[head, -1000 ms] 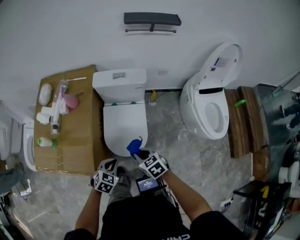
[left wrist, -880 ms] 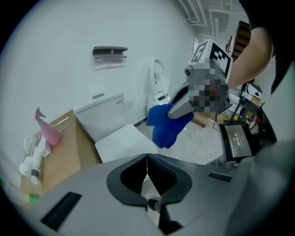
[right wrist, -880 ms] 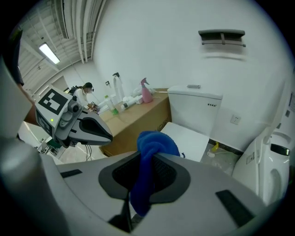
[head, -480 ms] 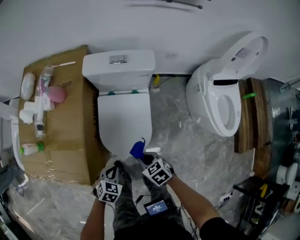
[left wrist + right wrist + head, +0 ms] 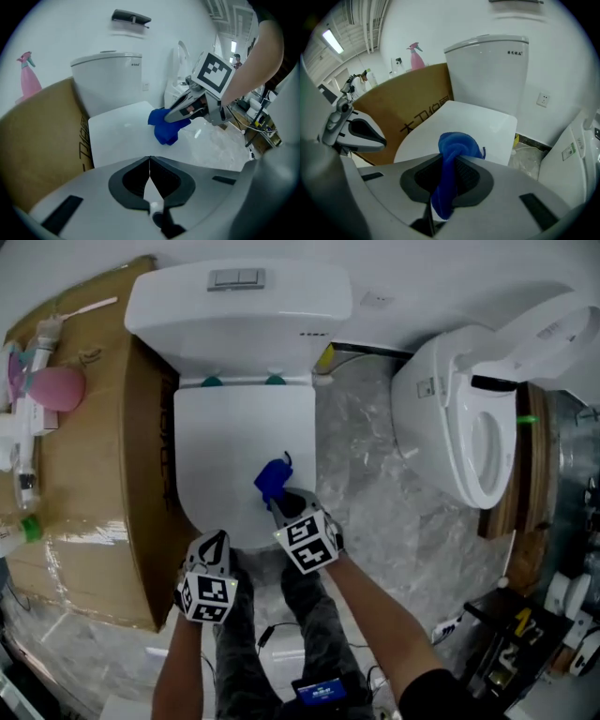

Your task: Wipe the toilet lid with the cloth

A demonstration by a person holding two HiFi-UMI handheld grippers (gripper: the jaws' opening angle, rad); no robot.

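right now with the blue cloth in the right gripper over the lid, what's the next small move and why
Probably lower the right gripper until the blue cloth presses flat on the toilet lid. The cloth hangs bunched from its jaws over the closed lid's front half, and firm contact isn't evident yet.

Grey marbled floor [image 5: 375,512] — toilet [image 5: 239,306], second toilet [image 5: 441,418], cardboard box [image 5: 89,484] on it.

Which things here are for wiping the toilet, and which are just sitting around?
For the job:
- blue cloth, pinched in the right gripper
- closed toilet lid

Just lying about:
- cardboard box
- pink spray bottle
- other toilet beside it
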